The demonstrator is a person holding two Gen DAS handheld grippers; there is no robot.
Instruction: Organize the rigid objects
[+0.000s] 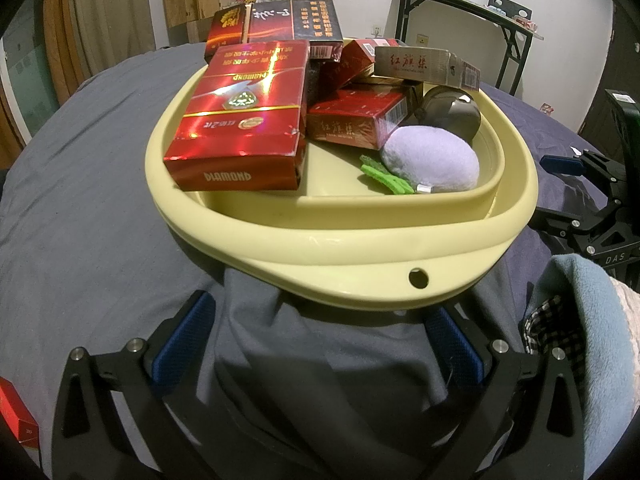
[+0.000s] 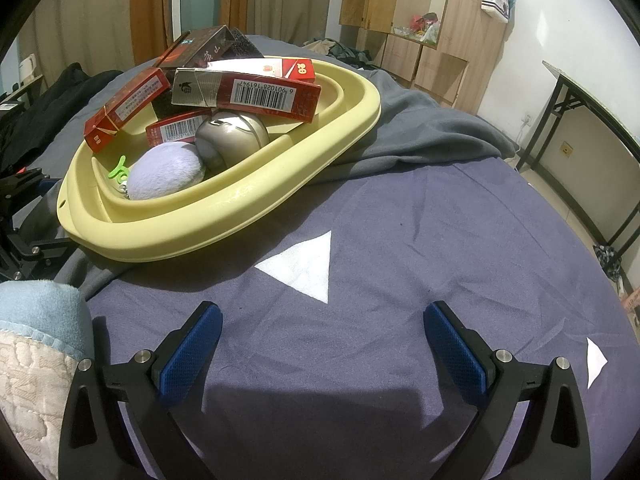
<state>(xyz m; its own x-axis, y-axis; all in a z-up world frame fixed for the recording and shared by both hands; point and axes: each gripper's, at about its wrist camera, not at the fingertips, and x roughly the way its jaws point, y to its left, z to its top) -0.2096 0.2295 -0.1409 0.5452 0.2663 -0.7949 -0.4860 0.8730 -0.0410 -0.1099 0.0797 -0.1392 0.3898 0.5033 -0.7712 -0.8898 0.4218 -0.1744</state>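
A pale yellow basin [image 1: 360,236] sits on the grey cloth and also shows in the right wrist view [image 2: 240,208]. It holds several red cigarette boxes, among them a Diamond box [image 1: 240,120], a barcode box [image 2: 256,94], a lilac plush ball [image 1: 432,160] [image 2: 164,176] and a metal ball [image 1: 452,110] [image 2: 232,136]. My left gripper [image 1: 320,344] is open and empty just short of the basin's near rim. My right gripper [image 2: 322,340] is open and empty over the blue cloth, to the right of the basin.
A red box [image 1: 16,416] lies at the far left edge. A light blue blanket [image 1: 580,340] [image 2: 36,300] lies between the grippers. White triangles [image 2: 304,266] mark the blue cloth. A folding table [image 2: 592,120] stands at the right wall.
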